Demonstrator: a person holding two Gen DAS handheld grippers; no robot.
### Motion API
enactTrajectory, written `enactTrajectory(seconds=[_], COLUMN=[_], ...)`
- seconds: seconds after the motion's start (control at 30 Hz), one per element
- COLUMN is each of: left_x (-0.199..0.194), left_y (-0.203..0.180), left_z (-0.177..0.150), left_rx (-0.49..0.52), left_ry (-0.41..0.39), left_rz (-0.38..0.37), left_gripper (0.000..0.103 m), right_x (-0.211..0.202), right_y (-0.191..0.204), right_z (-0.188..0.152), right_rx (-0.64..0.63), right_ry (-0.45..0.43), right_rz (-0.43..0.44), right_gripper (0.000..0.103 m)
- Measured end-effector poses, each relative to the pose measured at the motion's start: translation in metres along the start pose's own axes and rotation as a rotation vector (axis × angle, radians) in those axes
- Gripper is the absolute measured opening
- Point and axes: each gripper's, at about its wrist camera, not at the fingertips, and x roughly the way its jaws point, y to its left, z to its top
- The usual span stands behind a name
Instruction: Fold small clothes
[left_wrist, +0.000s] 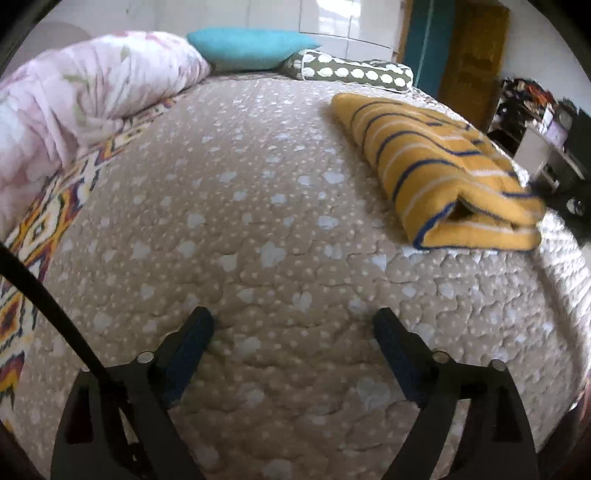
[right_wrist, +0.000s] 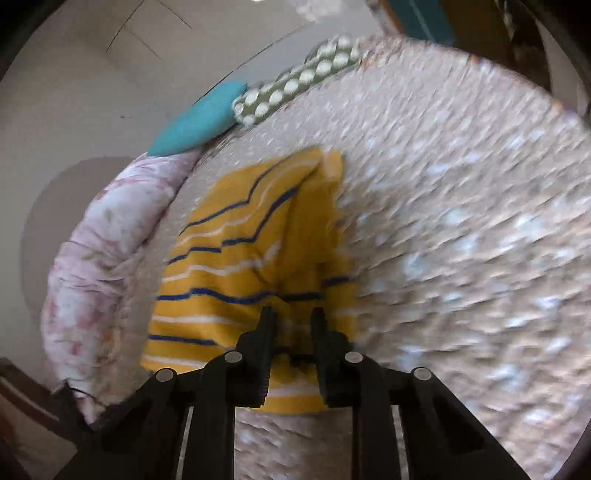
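Note:
A yellow garment (left_wrist: 439, 166) with blue and white stripes lies folded on the right side of the bed. Its near right corner is blurred. In the right wrist view the same yellow garment (right_wrist: 240, 266) fills the middle, and a crease runs up to my right gripper (right_wrist: 292, 317). That gripper's jaws stand narrow, with a fold of the yellow cloth pinched between them at the garment's near edge. My left gripper (left_wrist: 295, 317) hangs wide open over the bare bedspread, left of the garment and clear of it. Nothing is between its fingers.
The bed carries a beige quilted bedspread (left_wrist: 258, 206) with pale spots. A pink floral duvet (left_wrist: 74, 103) is bunched along the left. A teal pillow (left_wrist: 247, 48) and a dotted olive pillow (left_wrist: 354, 72) lie at the head. Cluttered furniture (left_wrist: 546, 125) stands past the bed's right edge.

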Motion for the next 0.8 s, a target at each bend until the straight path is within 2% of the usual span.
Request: enactTrajectory(seconds=[0.07, 0.13, 0.17, 0.23, 0.33, 0.43, 0.5, 0.53, 0.57, 0.7, 0.73, 0.8], left_x=[0.003, 0.004, 0.004, 0.005, 0.004, 0.004, 0.004, 0.003, 0.003, 0.002, 0.001, 0.001], left_y=[-0.004, -0.002, 0.0, -0.001, -0.002, -0.001, -0.001, 0.0, 0.0, 0.001, 0.001, 0.001], left_z=[-0.002, -0.001, -0.002, 0.0, -0.002, -0.003, -0.004, -0.004, -0.004, -0.005, -0.005, -0.005], left_rx=[0.014, 0.005, -0.002, -0.013, -0.016, -0.02, -0.025, -0.027, -0.029, -0.034, -0.036, -0.036], left_ry=[-0.01, -0.013, -0.017, -0.03, -0.039, -0.046, -0.049, -0.051, -0.052, -0.059, -0.06, -0.062], left_rz=[0.027, 0.017, 0.004, -0.013, -0.015, -0.02, -0.026, -0.03, -0.033, -0.039, -0.041, -0.042], left_gripper=[0.094, 0.095, 0.096, 0.096, 0.096, 0.096, 0.096, 0.096, 0.096, 0.096, 0.096, 0.096], right_x=[-0.015, -0.016, -0.009, 0.016, 0.064, 0.116, 0.137, 0.139, 0.136, 0.117, 0.111, 0.091], right_y=[0.018, 0.043, 0.058, 0.08, 0.099, 0.093, 0.083, 0.08, 0.079, 0.069, 0.066, 0.067], right_z=[0.004, 0.007, 0.006, 0.006, 0.001, -0.011, -0.034, -0.042, -0.05, -0.074, -0.079, -0.08], right_rx=[-0.024, -0.048, -0.064, -0.06, -0.031, 0.098, 0.157, 0.154, 0.131, 0.12, 0.111, 0.055], right_ry=[-0.041, -0.079, -0.068, -0.002, 0.108, 0.262, 0.328, 0.33, 0.333, 0.364, 0.38, 0.342], right_rz=[0.077, 0.149, 0.191, 0.291, 0.377, 0.498, 0.502, 0.504, 0.504, 0.493, 0.458, 0.429], right_gripper=[0.026, 0.026, 0.026, 0.026, 0.026, 0.026, 0.02, 0.012, 0.01, 0.01, 0.015, 0.017])
